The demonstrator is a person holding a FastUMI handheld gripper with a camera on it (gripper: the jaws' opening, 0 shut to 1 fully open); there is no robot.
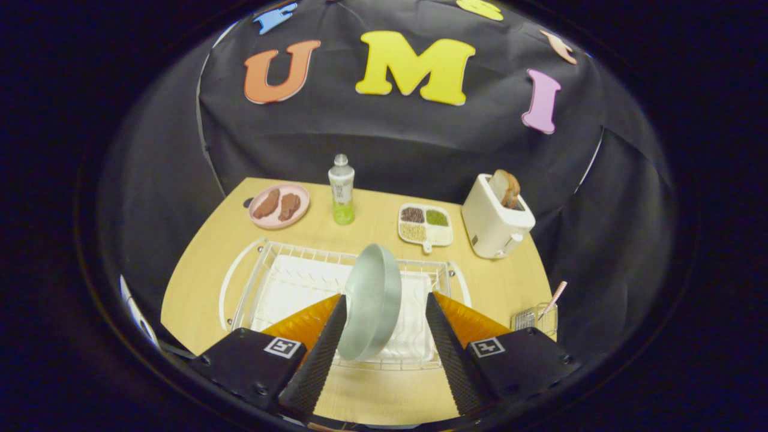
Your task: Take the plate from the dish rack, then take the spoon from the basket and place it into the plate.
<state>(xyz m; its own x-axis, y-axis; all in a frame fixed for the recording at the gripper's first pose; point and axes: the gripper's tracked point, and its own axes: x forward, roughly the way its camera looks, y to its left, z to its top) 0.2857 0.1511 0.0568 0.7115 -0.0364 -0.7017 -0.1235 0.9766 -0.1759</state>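
Item: grey plate [373, 300], standing on edge in the white wire dish rack [252, 282] at the near middle of the worktop [198, 264], upright as the rack's wires prop it. Gripper [384, 318]: spread wide, one finger each side of the plate, the left close to its rim, neither clearly pressing, apparently placed to close on it. Spoon [553, 298]: handle-up in the small wire basket [534, 319], near right.
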